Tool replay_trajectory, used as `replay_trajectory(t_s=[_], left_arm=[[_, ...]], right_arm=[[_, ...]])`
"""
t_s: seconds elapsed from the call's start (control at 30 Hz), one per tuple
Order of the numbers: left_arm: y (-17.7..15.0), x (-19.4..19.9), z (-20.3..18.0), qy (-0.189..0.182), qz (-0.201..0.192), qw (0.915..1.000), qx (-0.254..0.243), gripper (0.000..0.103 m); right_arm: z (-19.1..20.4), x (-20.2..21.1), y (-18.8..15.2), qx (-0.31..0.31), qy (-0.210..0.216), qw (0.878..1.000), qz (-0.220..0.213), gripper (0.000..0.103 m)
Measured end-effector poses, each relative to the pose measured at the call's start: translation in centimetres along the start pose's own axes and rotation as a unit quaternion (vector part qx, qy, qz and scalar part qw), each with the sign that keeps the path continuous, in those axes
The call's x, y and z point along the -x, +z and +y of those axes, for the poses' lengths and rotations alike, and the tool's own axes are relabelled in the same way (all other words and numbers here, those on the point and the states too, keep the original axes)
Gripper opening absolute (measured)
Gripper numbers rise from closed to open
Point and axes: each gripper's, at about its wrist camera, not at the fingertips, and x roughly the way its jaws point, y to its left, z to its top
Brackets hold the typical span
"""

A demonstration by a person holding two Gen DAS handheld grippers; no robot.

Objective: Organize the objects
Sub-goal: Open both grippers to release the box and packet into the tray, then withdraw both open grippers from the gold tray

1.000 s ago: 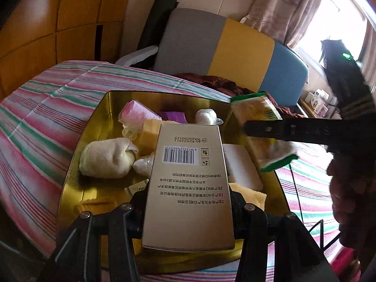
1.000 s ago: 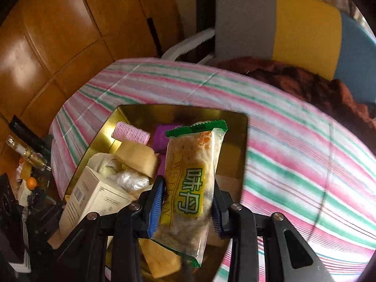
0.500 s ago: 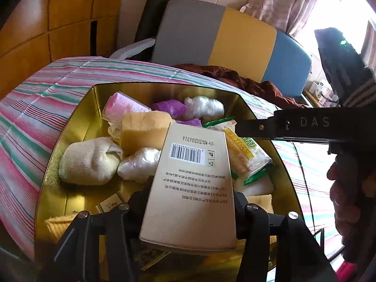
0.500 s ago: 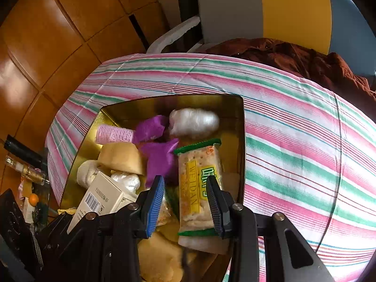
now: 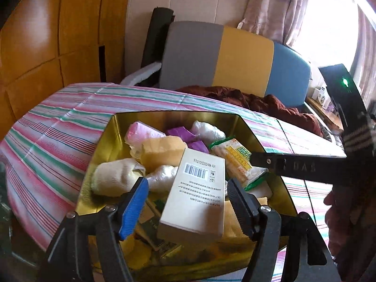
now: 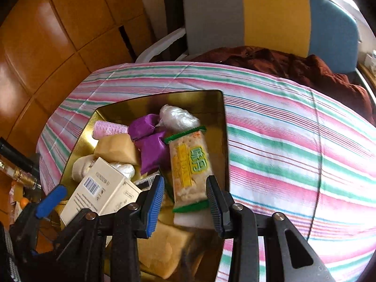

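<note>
Nearest, the left gripper [image 5: 185, 202] has its 2 fingers spread apart on either side of a cream box [image 5: 196, 196], which lies tilted on the pile inside the gold tin [image 5: 94, 164]. Likewise, the right gripper [image 6: 185, 202] is released, its fingers flanking the near end of a cracker packet [image 6: 189, 171] lying in the tin by the right wall. Beyond them sit a purple wrapper [image 6: 150, 145], a pink roll [image 6: 110, 128] and a white bundle [image 6: 178, 118]. Farther off, the striped cloth [image 6: 293, 141] reaches a chair [image 5: 235, 58].
</note>
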Motion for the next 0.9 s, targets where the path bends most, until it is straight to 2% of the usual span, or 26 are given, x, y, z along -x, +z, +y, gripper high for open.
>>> replay_trajectory(t_s=[0.37, 0.7, 0.8, 0.9], left_arm=[[-0.7, 3.6, 0.9, 0.029, -0.022, 0.9993, -0.009, 0.081], [-1.6, 5.2, 1.5, 0.050, -0.030, 0.9983, -0.002, 0.103], [-1.7, 5.5, 1.4, 0.055, -0.030, 0.9981, -0.002, 0.103], [-2.0, 5.8, 1.6, 0.052, -0.027, 0.9983, 0.006, 0.103]], right_arm=[[0.7, 2.9, -4.8, -0.010, -0.067, 0.996, -0.065, 0.037], [2.3, 5.4, -8.1, 0.013, -0.113, 0.986, -0.122, 0.037], [2.9, 5.5, -8.5, 0.029, -0.133, 0.982, -0.129, 0.037], [3.2, 5.8, -8.6, 0.032, -0.136, 0.981, -0.137, 0.037]])
